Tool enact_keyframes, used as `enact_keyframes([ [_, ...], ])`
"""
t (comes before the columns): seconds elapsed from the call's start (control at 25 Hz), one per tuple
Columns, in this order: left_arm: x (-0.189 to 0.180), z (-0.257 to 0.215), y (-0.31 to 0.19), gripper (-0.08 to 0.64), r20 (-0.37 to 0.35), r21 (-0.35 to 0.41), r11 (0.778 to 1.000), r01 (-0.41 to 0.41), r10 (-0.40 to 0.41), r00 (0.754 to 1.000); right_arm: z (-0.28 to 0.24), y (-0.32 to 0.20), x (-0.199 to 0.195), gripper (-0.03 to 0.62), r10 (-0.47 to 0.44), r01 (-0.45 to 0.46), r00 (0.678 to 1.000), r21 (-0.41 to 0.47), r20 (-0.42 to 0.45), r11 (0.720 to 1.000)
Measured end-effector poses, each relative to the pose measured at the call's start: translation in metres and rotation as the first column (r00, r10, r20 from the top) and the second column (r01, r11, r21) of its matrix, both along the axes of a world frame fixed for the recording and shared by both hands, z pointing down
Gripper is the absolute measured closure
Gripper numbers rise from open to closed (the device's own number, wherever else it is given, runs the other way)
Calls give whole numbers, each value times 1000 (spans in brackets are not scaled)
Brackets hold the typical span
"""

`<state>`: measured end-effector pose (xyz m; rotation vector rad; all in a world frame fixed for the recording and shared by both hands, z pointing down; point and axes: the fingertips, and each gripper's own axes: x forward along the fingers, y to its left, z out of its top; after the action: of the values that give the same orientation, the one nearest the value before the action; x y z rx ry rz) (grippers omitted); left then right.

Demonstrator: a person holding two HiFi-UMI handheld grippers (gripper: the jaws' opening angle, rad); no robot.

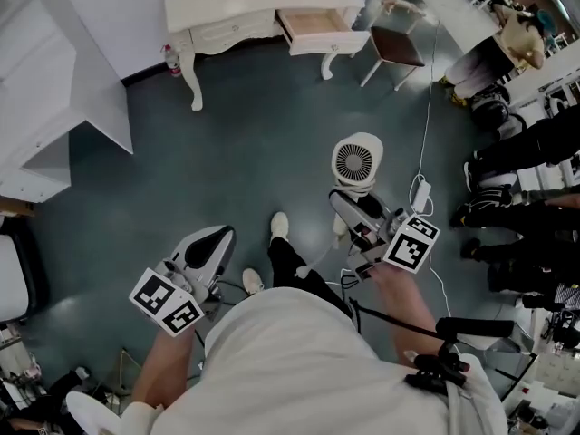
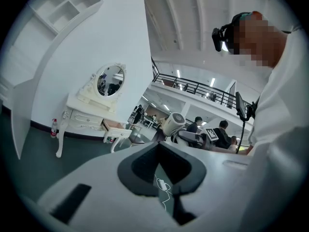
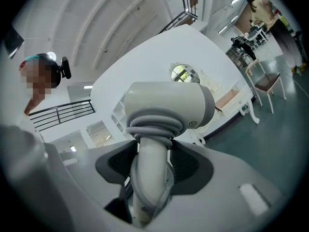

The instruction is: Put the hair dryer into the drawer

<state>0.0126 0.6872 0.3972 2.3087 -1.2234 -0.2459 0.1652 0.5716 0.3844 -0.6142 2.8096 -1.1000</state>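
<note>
My right gripper (image 1: 349,211) is shut on the handle of a white hair dryer (image 1: 355,163), whose round grille faces up in the head view. In the right gripper view the dryer (image 3: 164,105) stands upright between the dark pads (image 3: 186,163), its cord wound round the neck. My left gripper (image 1: 225,236) is lower left with its tips together and nothing in it. In the left gripper view only floor shows through its loop (image 2: 161,146). Far ahead, the white dressing table (image 1: 245,7) has its wooden drawer (image 1: 322,27) pulled out.
A chair (image 1: 394,48) stands right of the drawer. A white shelf unit (image 1: 54,89) fills the left side. A power strip with cable (image 1: 420,193) lies on the dark floor near my feet (image 1: 279,225). People (image 1: 526,152) stand at the right edge.
</note>
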Motion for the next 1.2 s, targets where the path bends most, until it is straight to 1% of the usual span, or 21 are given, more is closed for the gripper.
enact_keyframes([
  [0.08, -5, 2, -23, 562, 18, -1, 1000, 3, -3, 1000, 6, -20, -9, 379, -20, 20, 1000, 9, -20, 1000],
  [0.24, -25, 0, -74, 563, 56, -21, 999, 32, -30, 998, 11, -73, -36, 379, -71, 71, 997, 18, -19, 997],
  [0.44, -32, -9, -164, 563, 108, -35, 999, 37, -33, 994, 7, -159, -51, 379, -97, 98, 995, 26, -15, 995],
  [0.56, -30, -14, -234, 562, 108, -32, 998, 49, -45, 993, 5, -222, -53, 379, -119, 119, 993, 38, -23, 992],
  [0.64, -28, -17, -270, 562, 104, -30, 998, 51, -48, 993, 3, -259, -56, 379, -132, 134, 991, 51, -32, 990],
  [0.76, -29, -21, -285, 563, 112, -25, 998, 60, -57, 992, 1, -278, -60, 379, -140, 143, 989, 64, -40, 988],
  [0.88, -34, -31, -295, 563, 111, -23, 997, 70, -67, 992, 1, -292, -63, 379, -132, 134, 990, 54, -40, 989],
  [1.0, -46, -27, -334, 562, 103, -42, 997, 66, -61, 993, 6, -332, -75, 379, -123, 125, 991, 38, -43, 991],
  [1.08, -56, -18, -364, 562, 97, -55, 997, 47, -41, 994, 14, -361, -85, 379, -115, 117, 992, 31, -51, 993],
  [1.2, -78, -5, -414, 563, 90, -53, 998, 14, -9, 996, 21, -405, -105, 379, -91, 94, 994, 43, -69, 995],
])
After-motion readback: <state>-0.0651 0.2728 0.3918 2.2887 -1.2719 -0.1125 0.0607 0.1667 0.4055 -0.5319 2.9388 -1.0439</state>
